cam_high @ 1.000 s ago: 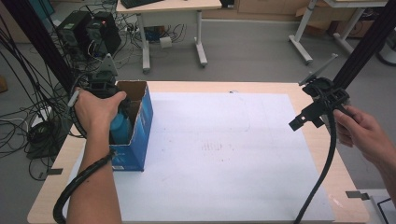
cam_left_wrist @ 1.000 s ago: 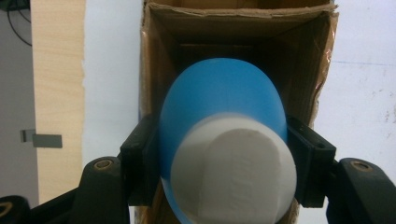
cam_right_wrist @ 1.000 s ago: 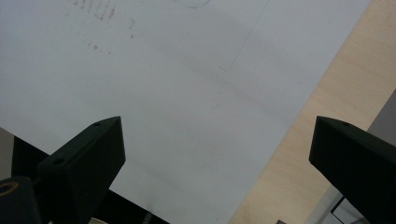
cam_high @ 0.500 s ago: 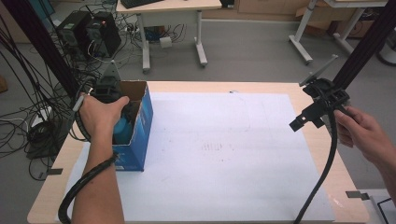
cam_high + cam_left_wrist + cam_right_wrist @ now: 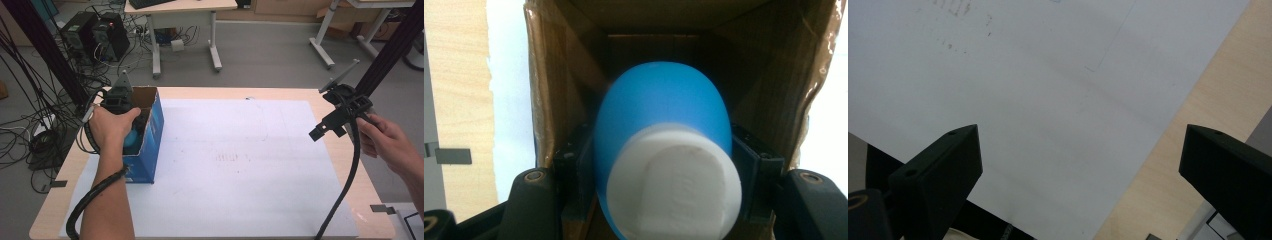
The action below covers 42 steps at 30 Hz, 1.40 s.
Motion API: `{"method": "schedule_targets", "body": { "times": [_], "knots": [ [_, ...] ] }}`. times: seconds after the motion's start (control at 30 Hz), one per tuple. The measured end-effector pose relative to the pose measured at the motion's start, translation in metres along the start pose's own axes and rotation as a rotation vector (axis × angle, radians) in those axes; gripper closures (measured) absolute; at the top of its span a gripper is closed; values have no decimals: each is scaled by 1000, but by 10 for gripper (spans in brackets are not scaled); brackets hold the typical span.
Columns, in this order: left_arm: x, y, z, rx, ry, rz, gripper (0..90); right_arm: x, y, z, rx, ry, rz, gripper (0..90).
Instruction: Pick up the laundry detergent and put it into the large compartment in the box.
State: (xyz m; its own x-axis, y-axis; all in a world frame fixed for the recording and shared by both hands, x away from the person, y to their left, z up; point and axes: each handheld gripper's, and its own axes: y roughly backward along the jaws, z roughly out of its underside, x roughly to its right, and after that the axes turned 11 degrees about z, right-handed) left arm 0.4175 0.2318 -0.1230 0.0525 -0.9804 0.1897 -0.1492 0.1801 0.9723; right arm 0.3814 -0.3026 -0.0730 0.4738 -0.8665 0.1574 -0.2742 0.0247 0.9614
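A blue bottle with a white cap (image 5: 664, 150) sits between the jaws of my left gripper (image 5: 664, 180), which is shut on it inside an open cardboard box (image 5: 549, 90). From above, the box shows blue sides (image 5: 150, 140) and stands at the table's left, with the left gripper (image 5: 122, 100) reaching down into it and the bottle (image 5: 132, 137) just visible under the hand. My right gripper (image 5: 327, 127) hangs over the table's right edge, jaws wide open with nothing between them (image 5: 1083, 165).
A white sheet (image 5: 240, 165) covers most of the wooden table (image 5: 65, 165). Cables trail from both grippers toward the front edge. Desks, computer towers and loose cables stand on the floor behind the table.
The left hand has shifted slightly farther along the box with the bottle. The right gripper has stayed where it was.
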Motion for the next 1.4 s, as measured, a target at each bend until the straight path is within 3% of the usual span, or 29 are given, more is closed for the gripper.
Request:
{"method": "schedule_targets", "body": {
  "times": [0.6, 0.9, 1.4],
  "knots": [
    [-5, -1, 0, -3, 8, 17, 377, -8, -2, -3, -11, 18, 13, 37],
    [-7, 0, 3, 8, 2, 25, 324, -11, -2, -4, -15, 23, 20, 37],
    [3, 26, 15, 41, -27, 16, 188, -14, 0, -3, -7, 32, 20, 38]
  ]
}}
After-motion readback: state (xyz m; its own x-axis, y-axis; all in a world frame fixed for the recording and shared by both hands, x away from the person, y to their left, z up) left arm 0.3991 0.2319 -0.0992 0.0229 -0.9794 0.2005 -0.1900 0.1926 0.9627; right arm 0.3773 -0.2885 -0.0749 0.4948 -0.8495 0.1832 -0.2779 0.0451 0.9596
